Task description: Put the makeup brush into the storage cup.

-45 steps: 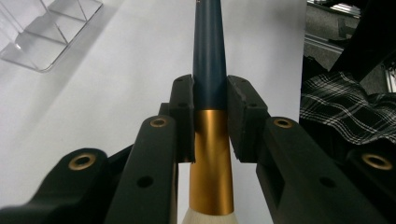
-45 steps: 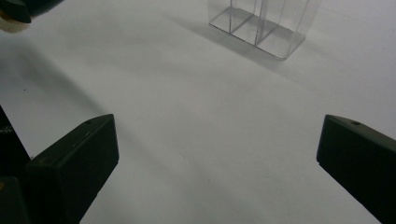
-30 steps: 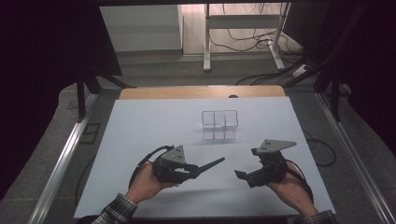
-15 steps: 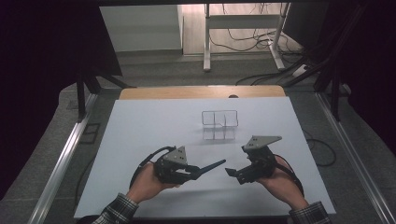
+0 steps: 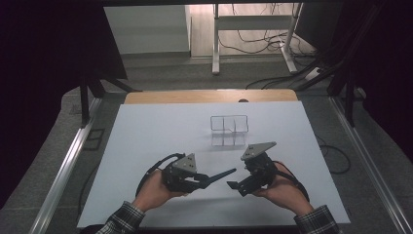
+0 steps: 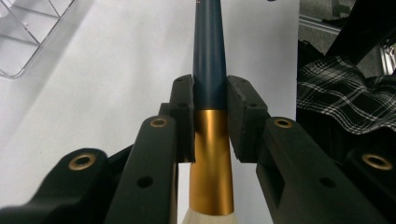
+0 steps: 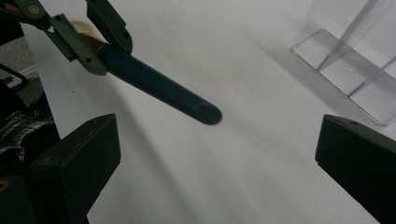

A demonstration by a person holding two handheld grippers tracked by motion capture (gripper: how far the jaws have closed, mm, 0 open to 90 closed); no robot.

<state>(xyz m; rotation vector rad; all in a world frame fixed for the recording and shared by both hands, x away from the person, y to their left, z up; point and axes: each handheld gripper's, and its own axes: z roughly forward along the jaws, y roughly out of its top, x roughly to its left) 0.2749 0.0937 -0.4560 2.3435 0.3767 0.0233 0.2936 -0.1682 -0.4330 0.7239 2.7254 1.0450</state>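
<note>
**Left gripper clamped on a brush handle**

Through the left gripper view I saw my left gripper closed on a brush, its pads pressing where the dark blue handle met the gold ferrule. Pale bristles began at the bottom edge. Below lay the white counter, a clear divided tray at upper left, and a plaid sleeve on the right.

Lab: cables, rig table
</note>
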